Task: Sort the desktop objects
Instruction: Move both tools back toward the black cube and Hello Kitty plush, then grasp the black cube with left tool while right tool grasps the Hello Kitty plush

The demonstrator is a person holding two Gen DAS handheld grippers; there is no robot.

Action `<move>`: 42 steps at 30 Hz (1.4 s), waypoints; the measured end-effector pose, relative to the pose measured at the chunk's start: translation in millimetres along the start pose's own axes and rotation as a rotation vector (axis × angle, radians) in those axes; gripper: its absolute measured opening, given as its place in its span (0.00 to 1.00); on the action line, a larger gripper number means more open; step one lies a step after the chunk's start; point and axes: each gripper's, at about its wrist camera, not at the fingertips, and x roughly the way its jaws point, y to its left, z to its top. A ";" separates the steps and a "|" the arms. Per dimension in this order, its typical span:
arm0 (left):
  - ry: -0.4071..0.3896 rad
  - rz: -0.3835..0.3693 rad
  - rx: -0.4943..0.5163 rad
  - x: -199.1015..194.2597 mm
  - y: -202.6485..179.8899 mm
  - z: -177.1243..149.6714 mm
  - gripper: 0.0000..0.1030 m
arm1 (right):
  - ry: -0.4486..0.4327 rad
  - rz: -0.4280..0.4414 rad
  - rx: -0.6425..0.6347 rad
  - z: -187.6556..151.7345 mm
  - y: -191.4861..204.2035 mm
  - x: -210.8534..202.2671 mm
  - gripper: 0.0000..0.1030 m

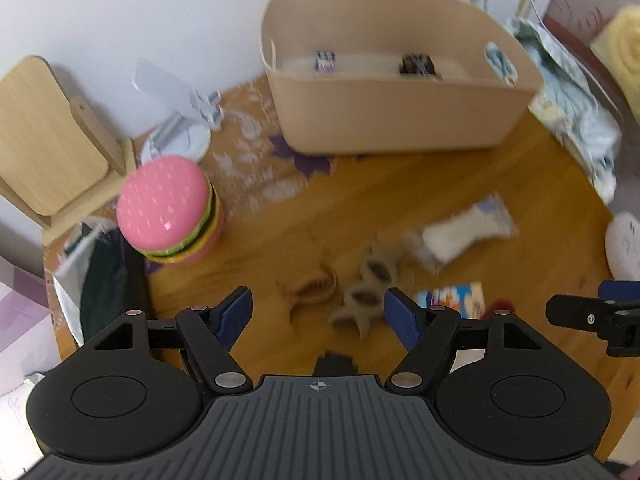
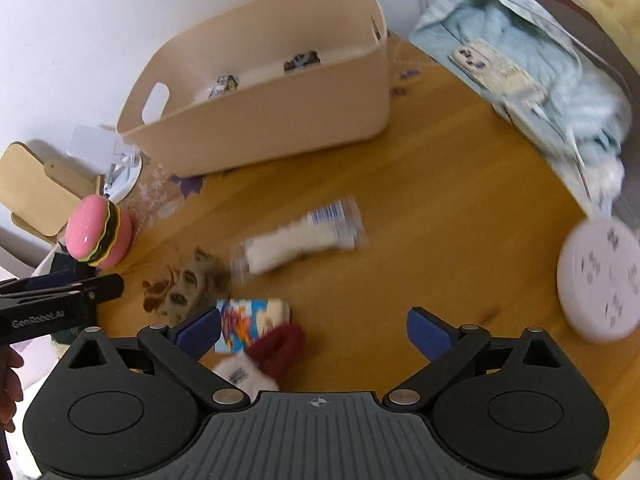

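A beige basket [image 1: 392,120] [image 2: 280,128] stands at the back of the wooden table with a few small items inside. In front of it lie a white packet [image 1: 468,232] [image 2: 300,240], a brown hair claw [image 1: 310,292] [image 2: 154,294], a grey hair claw [image 1: 366,300] [image 2: 192,286], a colourful packet [image 1: 452,300] [image 2: 248,316] and a red-and-white sock [image 2: 272,352]. My left gripper [image 1: 318,312] hangs open above the two claws, touching neither. My right gripper [image 2: 314,330] is open too, with the sock beside its left finger.
A pink burger-shaped toy [image 1: 168,208] [image 2: 98,236] sits at the left by a wooden stand [image 1: 48,140] and a white holder [image 1: 180,136]. A round white socket block [image 2: 600,280] and a bagged pale blue cloth [image 2: 520,80] occupy the right edge.
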 end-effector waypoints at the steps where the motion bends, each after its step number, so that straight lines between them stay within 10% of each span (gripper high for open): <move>1: 0.010 -0.002 0.014 3.0 0.2 -4.8 0.72 | 0.007 -0.004 0.005 -5.0 2.0 1.4 0.98; 22: 0.143 -0.069 0.122 60.8 5.1 -58.8 0.72 | 0.167 -0.025 0.091 -49.1 28.2 42.0 0.98; 42: 0.103 -0.095 0.153 78.6 8.4 -54.4 0.72 | 0.244 -0.032 0.113 -45.8 43.8 83.4 0.87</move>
